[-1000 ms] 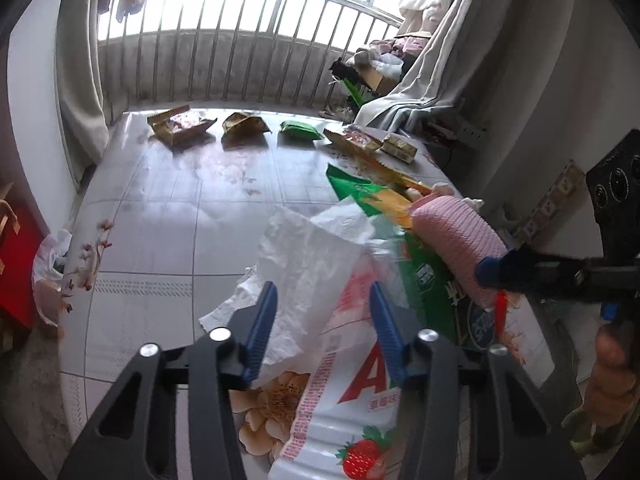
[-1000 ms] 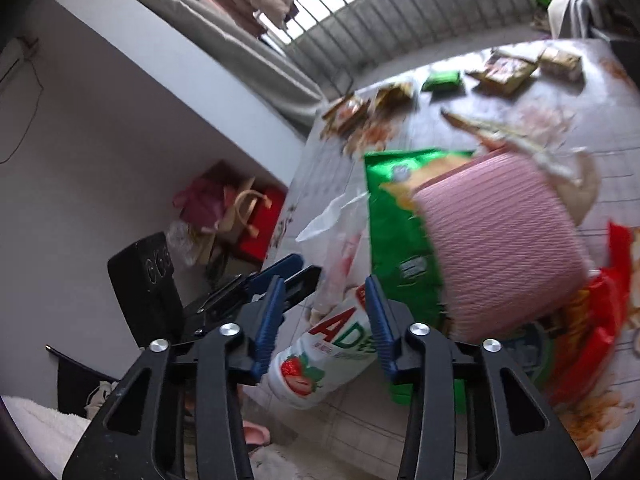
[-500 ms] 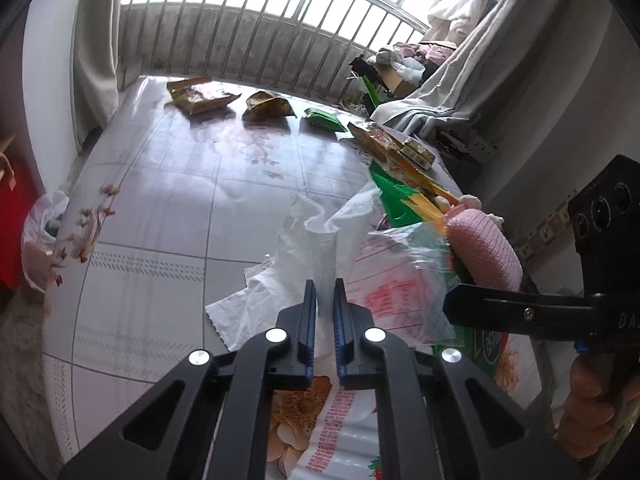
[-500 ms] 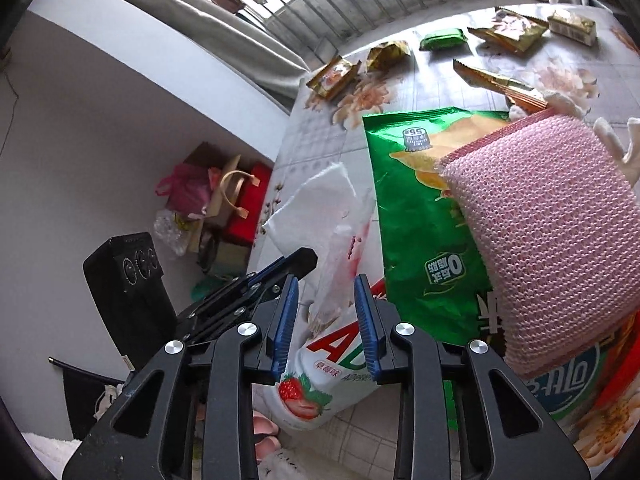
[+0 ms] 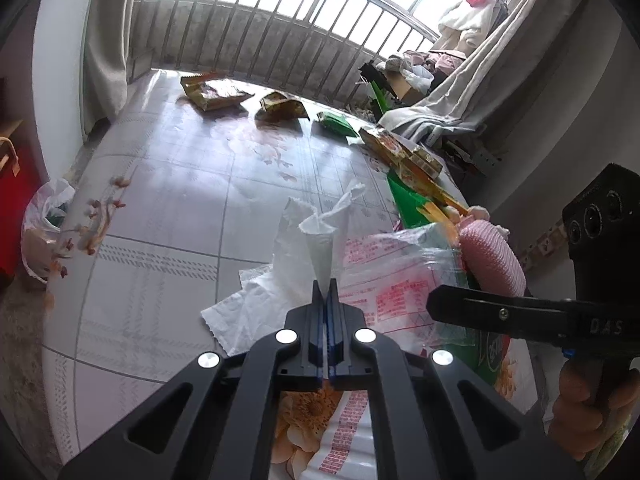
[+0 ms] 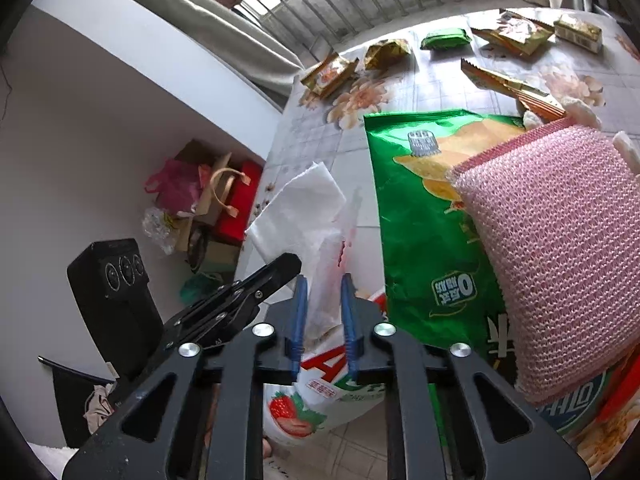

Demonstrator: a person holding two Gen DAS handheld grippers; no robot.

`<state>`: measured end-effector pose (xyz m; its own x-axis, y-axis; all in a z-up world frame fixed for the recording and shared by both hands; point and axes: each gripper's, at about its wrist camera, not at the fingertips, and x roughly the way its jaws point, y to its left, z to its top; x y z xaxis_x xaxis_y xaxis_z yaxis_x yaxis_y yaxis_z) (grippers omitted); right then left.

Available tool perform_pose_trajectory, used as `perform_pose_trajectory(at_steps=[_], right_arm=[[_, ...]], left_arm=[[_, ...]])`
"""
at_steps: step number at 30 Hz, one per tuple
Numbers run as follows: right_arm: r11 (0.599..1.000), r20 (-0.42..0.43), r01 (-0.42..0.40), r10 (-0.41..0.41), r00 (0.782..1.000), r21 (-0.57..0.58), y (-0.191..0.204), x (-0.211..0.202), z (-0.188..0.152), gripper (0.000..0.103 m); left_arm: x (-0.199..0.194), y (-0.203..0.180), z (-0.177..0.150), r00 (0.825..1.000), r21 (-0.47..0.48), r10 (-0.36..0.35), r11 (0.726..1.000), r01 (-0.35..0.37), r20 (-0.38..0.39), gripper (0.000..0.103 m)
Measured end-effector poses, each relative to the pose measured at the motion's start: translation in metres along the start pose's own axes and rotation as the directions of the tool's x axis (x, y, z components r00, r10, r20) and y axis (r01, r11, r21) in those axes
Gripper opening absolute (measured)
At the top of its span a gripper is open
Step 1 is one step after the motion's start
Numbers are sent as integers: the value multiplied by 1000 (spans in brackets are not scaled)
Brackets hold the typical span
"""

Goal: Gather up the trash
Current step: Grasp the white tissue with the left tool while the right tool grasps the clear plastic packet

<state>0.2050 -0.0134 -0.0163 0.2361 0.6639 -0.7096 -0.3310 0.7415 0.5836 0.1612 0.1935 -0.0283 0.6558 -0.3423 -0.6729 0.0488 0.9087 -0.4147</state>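
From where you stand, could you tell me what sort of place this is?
Most likely a lived-in home, by a barred window. A table with a floral cover is strewn with snack wrappers, curtains hang at the sides, and laundry hangs by the glass.

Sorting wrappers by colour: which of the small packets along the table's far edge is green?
The small green packet lying between the crumpled gold wrapper and the flat yellow-orange packet. The others in that row are gold, yellow or orange.
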Motion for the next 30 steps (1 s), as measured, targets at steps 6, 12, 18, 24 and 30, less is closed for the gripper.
perform_pose_trajectory(at_steps=[6, 12, 18, 24, 30], right_arm=[[999, 58, -40, 41, 997, -15, 7, -10, 3, 9], [997, 114, -64, 68, 991, -41, 13, -28, 5, 8], [996, 186, -66, 77, 979, -64, 16, -56, 4, 8], [994, 264, -69, 88, 961, -81, 14, -90, 1, 8], [995, 362, -73, 94, 928, -73, 3, -132, -5, 8]], left_arm=[[-24, 1, 9, 996, -5, 45, 999, -44, 82, 1], [-54, -4, 22, 982, -5, 74, 997, -74, 171, 0], [-81, -16, 32, 968, 10, 66, 997, -70, 242, 1], [-97, -41, 39, 960, 51, 32, 997, -48, 278, 1], [-110, -80, 48, 951, 137, -27, 990, -17, 308, 1]])
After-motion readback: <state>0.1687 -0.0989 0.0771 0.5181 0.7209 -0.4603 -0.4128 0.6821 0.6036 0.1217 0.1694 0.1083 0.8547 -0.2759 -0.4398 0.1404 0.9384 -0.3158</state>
